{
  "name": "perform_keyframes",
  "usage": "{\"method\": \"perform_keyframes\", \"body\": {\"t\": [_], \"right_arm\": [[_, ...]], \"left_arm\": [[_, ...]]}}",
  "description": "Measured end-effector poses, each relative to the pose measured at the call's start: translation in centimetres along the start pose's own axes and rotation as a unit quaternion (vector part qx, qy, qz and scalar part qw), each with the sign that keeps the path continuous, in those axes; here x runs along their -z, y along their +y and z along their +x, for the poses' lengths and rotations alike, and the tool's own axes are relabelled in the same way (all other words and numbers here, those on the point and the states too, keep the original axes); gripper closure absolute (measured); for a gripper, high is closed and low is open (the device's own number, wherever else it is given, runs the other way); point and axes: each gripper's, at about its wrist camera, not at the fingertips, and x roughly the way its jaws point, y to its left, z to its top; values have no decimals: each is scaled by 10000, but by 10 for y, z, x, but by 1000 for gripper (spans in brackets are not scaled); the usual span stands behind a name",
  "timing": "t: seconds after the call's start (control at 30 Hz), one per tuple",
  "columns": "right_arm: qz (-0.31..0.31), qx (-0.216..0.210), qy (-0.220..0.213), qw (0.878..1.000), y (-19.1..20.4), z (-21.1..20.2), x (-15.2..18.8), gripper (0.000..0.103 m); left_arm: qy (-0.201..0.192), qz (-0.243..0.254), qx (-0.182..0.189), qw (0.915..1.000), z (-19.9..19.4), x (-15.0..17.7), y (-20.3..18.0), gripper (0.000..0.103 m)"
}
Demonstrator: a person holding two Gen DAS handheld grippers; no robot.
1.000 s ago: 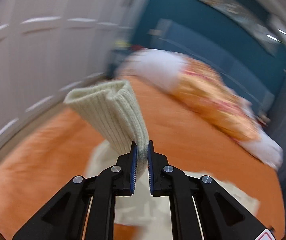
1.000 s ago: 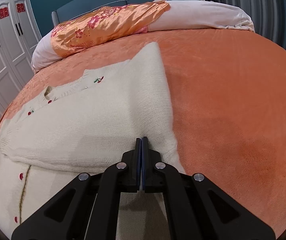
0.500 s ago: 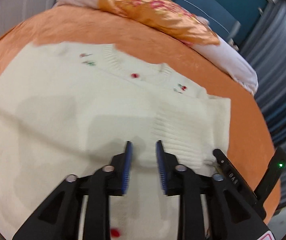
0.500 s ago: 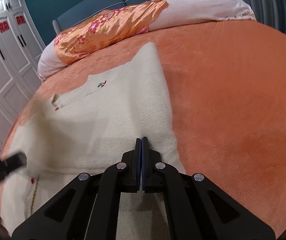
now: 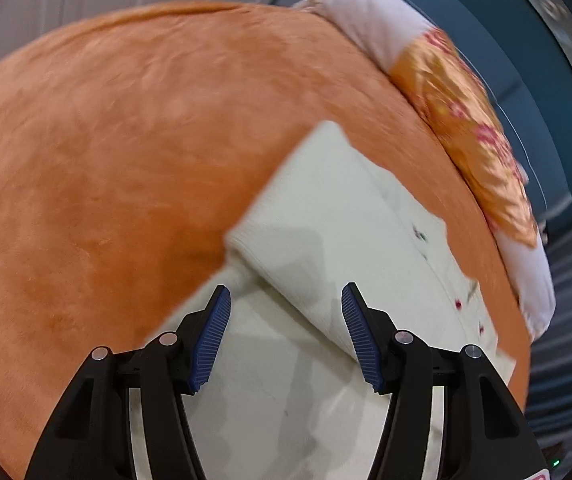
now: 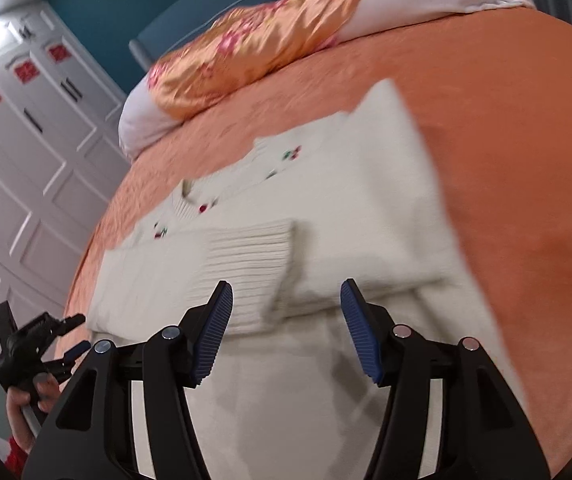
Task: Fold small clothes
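From the left wrist, the left gripper (image 5: 286, 332) has just been opening; its jaws stand spread and empty above the cream knitted cardigan (image 5: 326, 216) lying on the orange plush bedspread (image 5: 125, 152). From the right wrist, the right gripper (image 6: 286, 328) has likewise just spread, gripping nothing, over the ribbed cuff (image 6: 249, 256) of a sleeve laid across the cardigan's body. The sleeve folds look finished; next probably comes gripping the hem.

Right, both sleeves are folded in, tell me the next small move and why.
Probably bring both grippers back to the cardigan's bottom hem and pinch it, ready to fold it up toward the collar. The left gripper and right gripper have just opened with nothing pinched, and both sleeves, ribbed cuff included, lie across the chest.
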Motion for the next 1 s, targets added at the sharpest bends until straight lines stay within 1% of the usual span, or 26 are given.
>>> {"method": "perform_keyframes", "body": {"t": [0.03,0.07,0.1,0.13,0.17,0.2,0.23,0.3,0.37,0.43,0.47,0.5,0.53,0.57,0.63,0.67,0.7,0.73,0.83,0.87,0.93,0.97,1.0], "right_arm": [[-25,87,132,9999,5,9,-2,48],[-36,131,269,9995,8,16,-4,48],[-42,230,428,9988,11,26,-7,53],[-62,362,486,9981,13,31,-8,58],[-105,449,489,9977,16,33,-10,72],[-191,525,483,9973,21,34,-17,101],[-274,547,419,9972,26,30,-25,100],[-371,220,-37,9991,40,8,-44,101],[-565,2,-671,9961,58,-28,-64,101],[-688,-126,-1154,9909,65,-55,-75,101],[-704,-159,-1385,9877,65,-66,-78,101],[-698,-123,-1452,9869,61,-66,-79,101],[-703,22,-1395,9877,53,-59,-77,101],[-676,191,-1237,9898,43,-46,-74,101],[-340,566,-405,9970,7,8,-61,101],[-236,787,37,9966,-8,33,-52,101],[-265,916,329,9949,-22,54,-39,102],[-420,834,114,9956,-24,51,-33,102],[-421,970,104,9943,-13,41,-42,101],[-429,993,5,9941,-7,34,-43,101],[-372,1004,-435,9933,6,11,-48,101],[-346,893,-615,9935,13,1,-49,101],[-361,742,-642,9945,20,-2,-50,101]], "left_arm": [[46,-105,35,9999,5,-2,3,47],[78,-142,15,9999,9,-4,3,50],[101,-126,-3,9999,10,-6,4,51],[103,-79,-81,9999,12,-8,3,57],[84,-3,-133,9999,13,-11,-1,71],[59,135,-161,9998,13,-15,-8,77],[1,230,-116,9997,11,-19,-11,96],[-225,357,87,9991,-2,-26,-23,97],[-538,545,271,9967,-20,-28,-38,97],[-663,656,335,9951,-24,-27,-46,97],[-665,710,307,9948,-21,-24,-49,97],[-633,770,242,9947,-14,-21,-51,96],[-586,838,125,9947,-6,-18,-52,96],[-448,914,-140,9947,11,-11,-49,96],[-150,952,-537,9939,40,1,-41,95],[-125,962,-587,9936,45,6,-38,93],[-324,1059,-563,9923,45,11,-36,92],[-394,1198,-624,9900,44,13,-38,91],[-418,1341,-670,9878,47,14,-39,90],[-430,1365,-671,9874,47,13,-39,90],[-475,1413,-683,9865,47,16,-38,90],[-506,1436,-694,9859,48,17,-37,90],[-539,1469,-719,9851,48,18,-38,90]]}}
